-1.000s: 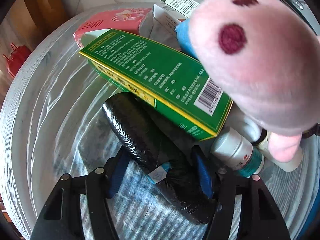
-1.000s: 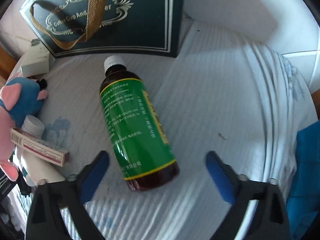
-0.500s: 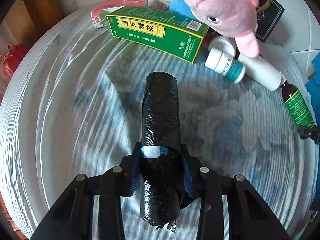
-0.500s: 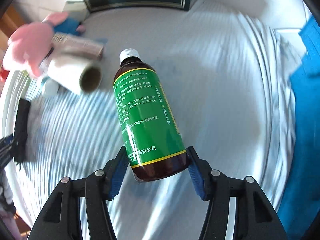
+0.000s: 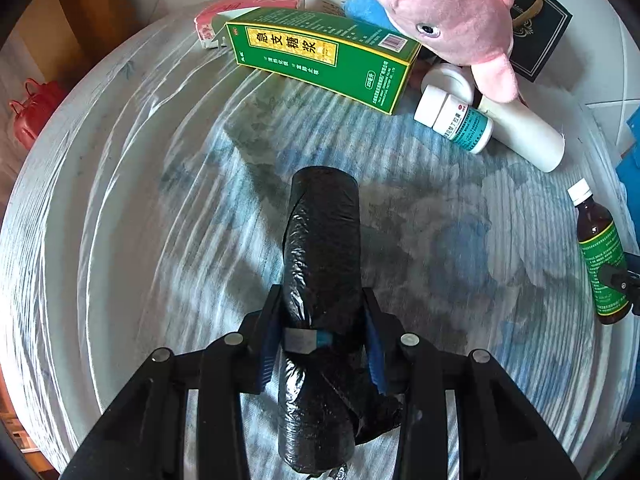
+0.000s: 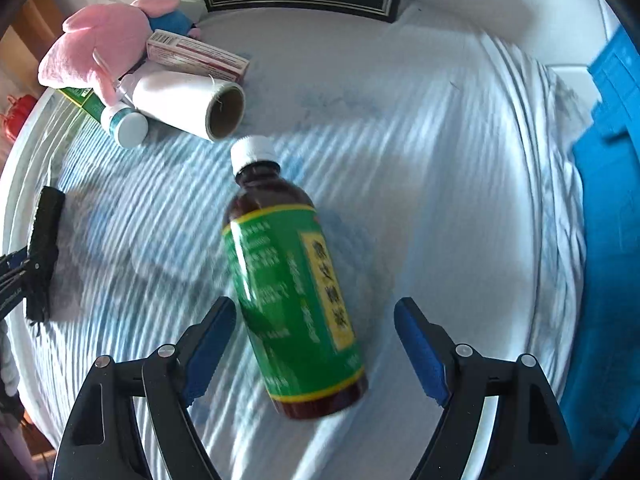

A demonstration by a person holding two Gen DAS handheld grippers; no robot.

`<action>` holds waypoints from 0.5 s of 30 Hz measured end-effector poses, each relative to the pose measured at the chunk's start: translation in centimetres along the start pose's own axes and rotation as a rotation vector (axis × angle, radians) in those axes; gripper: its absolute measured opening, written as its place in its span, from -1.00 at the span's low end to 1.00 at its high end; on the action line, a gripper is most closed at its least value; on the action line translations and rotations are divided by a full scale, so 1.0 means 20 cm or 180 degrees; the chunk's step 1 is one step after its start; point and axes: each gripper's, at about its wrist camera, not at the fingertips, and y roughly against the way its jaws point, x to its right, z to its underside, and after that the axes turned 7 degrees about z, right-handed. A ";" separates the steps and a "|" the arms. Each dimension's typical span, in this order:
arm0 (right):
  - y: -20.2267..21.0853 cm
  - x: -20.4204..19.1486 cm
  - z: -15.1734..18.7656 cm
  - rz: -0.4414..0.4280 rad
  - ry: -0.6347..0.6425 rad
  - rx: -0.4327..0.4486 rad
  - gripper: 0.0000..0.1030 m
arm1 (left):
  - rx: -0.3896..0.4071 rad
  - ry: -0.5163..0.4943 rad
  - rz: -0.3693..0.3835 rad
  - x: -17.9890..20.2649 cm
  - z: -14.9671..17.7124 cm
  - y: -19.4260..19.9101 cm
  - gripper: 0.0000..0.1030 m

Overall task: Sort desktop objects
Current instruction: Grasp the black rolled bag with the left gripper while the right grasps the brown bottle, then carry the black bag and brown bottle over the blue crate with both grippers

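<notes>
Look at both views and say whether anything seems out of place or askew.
The syrup bottle lies on its side between the right tool's jaws, which have just been opening and no longer grip it. The plush pig sprawls over a green box. Nothing looks spilled.

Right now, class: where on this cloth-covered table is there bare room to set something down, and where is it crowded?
Free: the striped cloth left of the black roll, below the green box; also cloth right of the syrup bottle, toward the blue bin. Crowded: the far corner around the pink plush.
</notes>
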 end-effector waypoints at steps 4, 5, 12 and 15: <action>-0.07 -0.05 -0.03 0.0031 0.0089 -0.0064 0.07 | 0.0003 -0.0026 0.0101 0.04 0.03 0.02 -0.33; -0.07 -0.05 -0.03 0.0039 0.0086 -0.0063 0.03 | 0.0011 -0.0031 0.0122 0.05 0.04 0.03 -0.33; 0.19 -0.01 0.04 -0.0106 0.0009 0.0211 -0.01 | 0.0336 -0.0205 0.0189 0.19 0.11 0.32 -0.33; 0.36 0.01 0.10 -0.0093 -0.0056 0.0382 -0.01 | 0.0521 -0.0305 0.0247 0.26 0.05 0.41 -0.33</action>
